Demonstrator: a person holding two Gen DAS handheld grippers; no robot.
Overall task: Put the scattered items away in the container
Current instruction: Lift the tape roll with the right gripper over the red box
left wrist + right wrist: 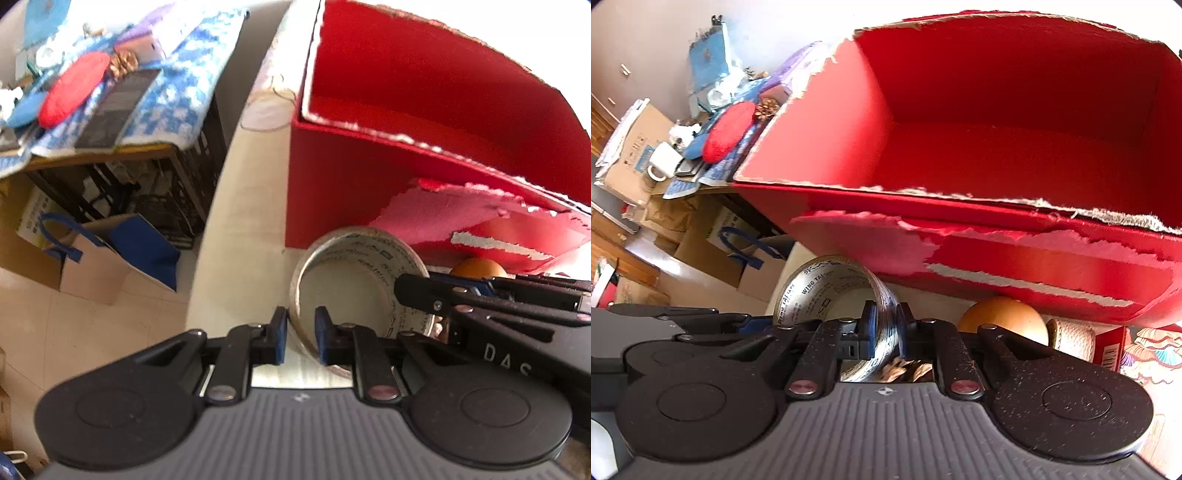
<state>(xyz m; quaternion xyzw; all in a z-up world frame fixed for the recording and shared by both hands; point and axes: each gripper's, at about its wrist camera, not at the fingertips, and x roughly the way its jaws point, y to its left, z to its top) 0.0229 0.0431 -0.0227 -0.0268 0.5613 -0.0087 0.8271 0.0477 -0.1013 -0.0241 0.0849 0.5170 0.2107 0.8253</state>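
A roll of clear tape with printed lettering (354, 280) stands on edge on the pale table, just in front of the open red cardboard box (369, 166). My left gripper (301, 332) is shut on the roll's near-left rim, one blue pad inside and one outside. In the right wrist view my right gripper (886, 325) is shut on the tape roll's (820, 288) right wall in the same way. The red box (997, 155) is empty, with torn edges. An orange ball (1001, 314) lies against the box's front wall, beside a beige roll (1071, 338) and a small red carton (1110, 347).
To the left of the table stands a lower surface with a blue checked cloth (177, 74), a red pad (74, 92) and a white mug (663, 160). A black crate (155, 192) and a paper bag with blue handles (110, 251) sit on the floor.
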